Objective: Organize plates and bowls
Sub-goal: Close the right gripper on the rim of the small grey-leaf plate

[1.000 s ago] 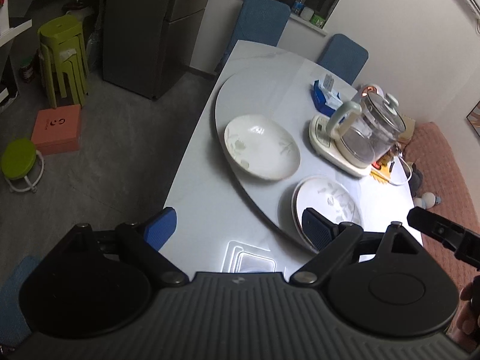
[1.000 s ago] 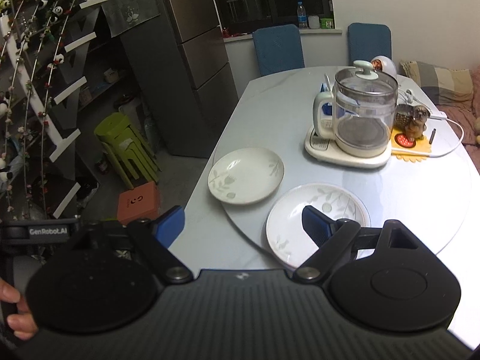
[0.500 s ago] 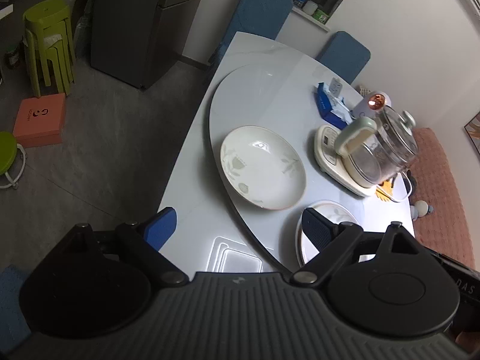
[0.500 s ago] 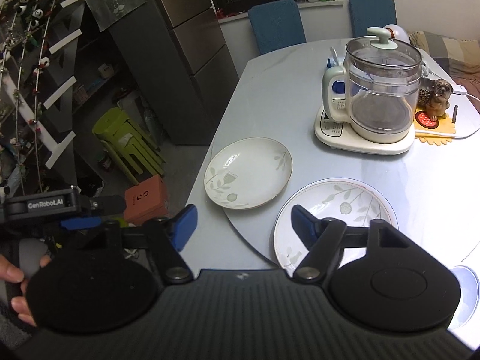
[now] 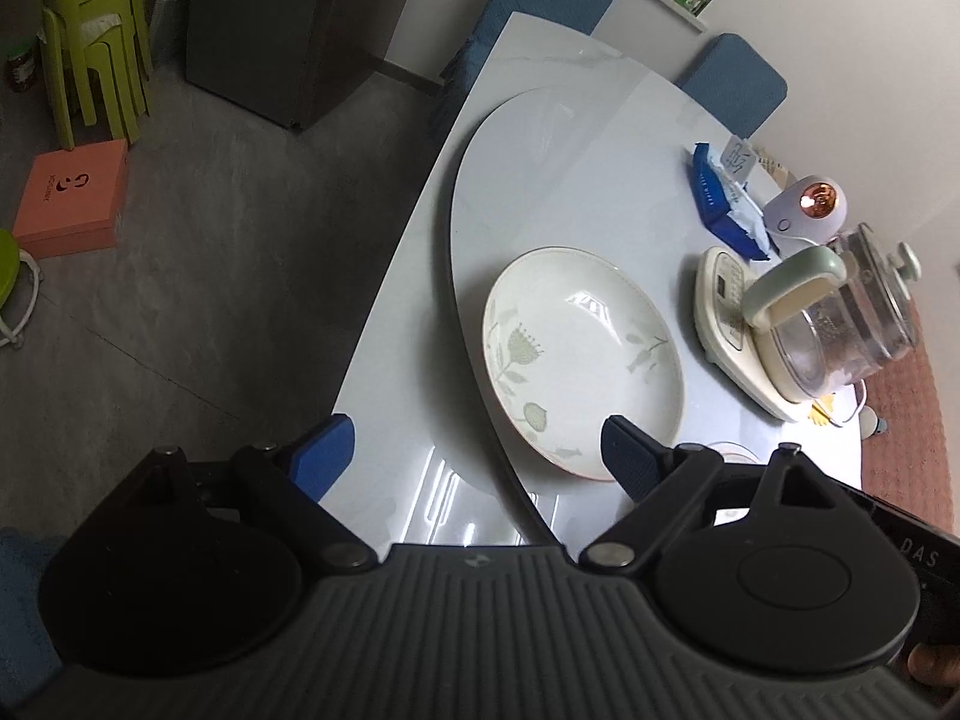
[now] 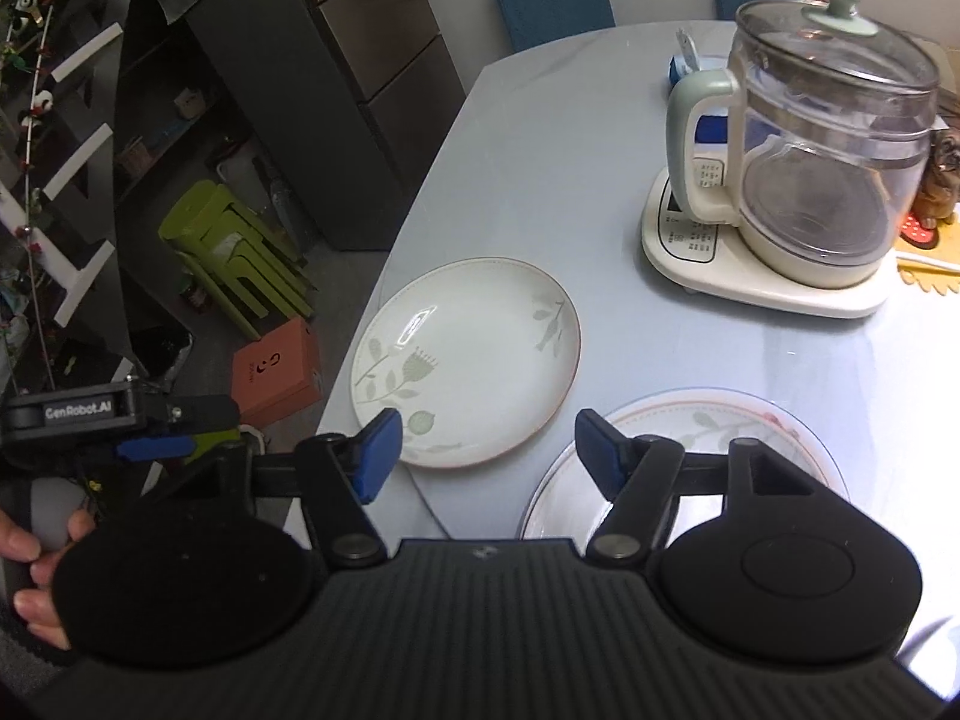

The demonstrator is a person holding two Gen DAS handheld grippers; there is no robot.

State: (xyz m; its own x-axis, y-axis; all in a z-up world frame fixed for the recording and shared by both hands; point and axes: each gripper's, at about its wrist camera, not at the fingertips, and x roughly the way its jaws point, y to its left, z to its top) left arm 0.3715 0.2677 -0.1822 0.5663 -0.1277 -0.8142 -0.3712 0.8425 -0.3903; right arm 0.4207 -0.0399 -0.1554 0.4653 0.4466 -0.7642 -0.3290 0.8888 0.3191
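a: what is seen only by the right wrist view?
b: 2 plates: the left plate (image 6: 465, 363) near the table's (image 6: 540, 168) left edge, the near plate (image 6: 690, 450) by its front edge.
a: the grippers?
b: the left gripper (image 5: 474, 450) is spread wide, closing slightly, nothing held; the right gripper (image 6: 483, 453) is closing, empty. a kettle (image 6: 810, 138) is seen behind; green stools (image 5: 90, 42) on the grey floor.
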